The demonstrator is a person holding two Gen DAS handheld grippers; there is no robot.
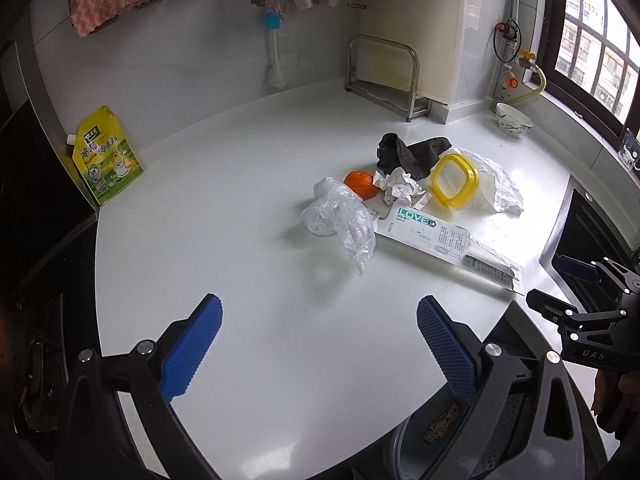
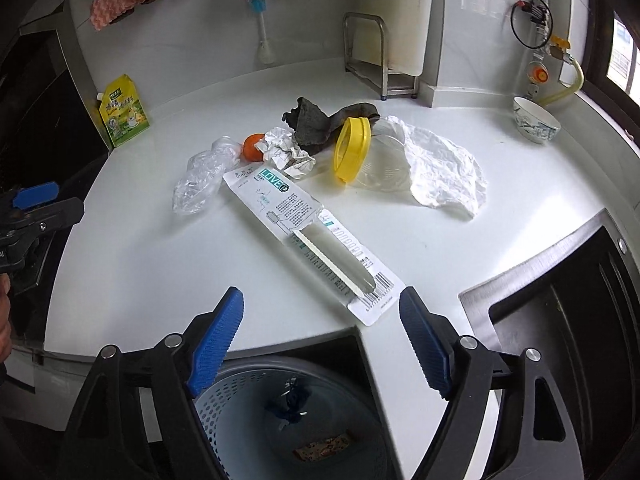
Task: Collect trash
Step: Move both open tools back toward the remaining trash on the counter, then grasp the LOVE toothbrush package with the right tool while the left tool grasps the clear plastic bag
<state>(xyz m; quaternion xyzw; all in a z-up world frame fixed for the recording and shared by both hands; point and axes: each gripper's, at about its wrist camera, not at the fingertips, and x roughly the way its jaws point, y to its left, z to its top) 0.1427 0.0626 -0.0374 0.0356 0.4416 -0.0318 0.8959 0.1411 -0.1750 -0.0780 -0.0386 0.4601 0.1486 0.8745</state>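
On the white counter (image 1: 240, 240) lies a heap of trash: a clear plastic bag (image 1: 340, 216) (image 2: 204, 180), an orange (image 1: 360, 184), crumpled paper (image 1: 402, 190) (image 2: 286, 148), a long white "LOVE" package card (image 1: 436, 240) (image 2: 304, 224), a yellow-rimmed lid (image 1: 454, 180) (image 2: 352, 148) and a crumpled white sheet (image 2: 440, 168). My left gripper (image 1: 319, 304) hangs open over bare counter, short of the bag. My right gripper (image 2: 321, 294) stands open at the card's near end, with nothing between its pads. Below the counter edge, a perforated bin (image 2: 240, 400) holds a wrapper.
A dark cloth (image 2: 324, 120) lies behind the heap. A yellow-green pouch (image 1: 106, 156) leans at the back left. A metal rack (image 1: 384, 76) and a bowl (image 1: 514, 120) stand at the back right. A sink (image 2: 580, 320) opens on the right, and a dark stove (image 1: 36, 240) is on the left.
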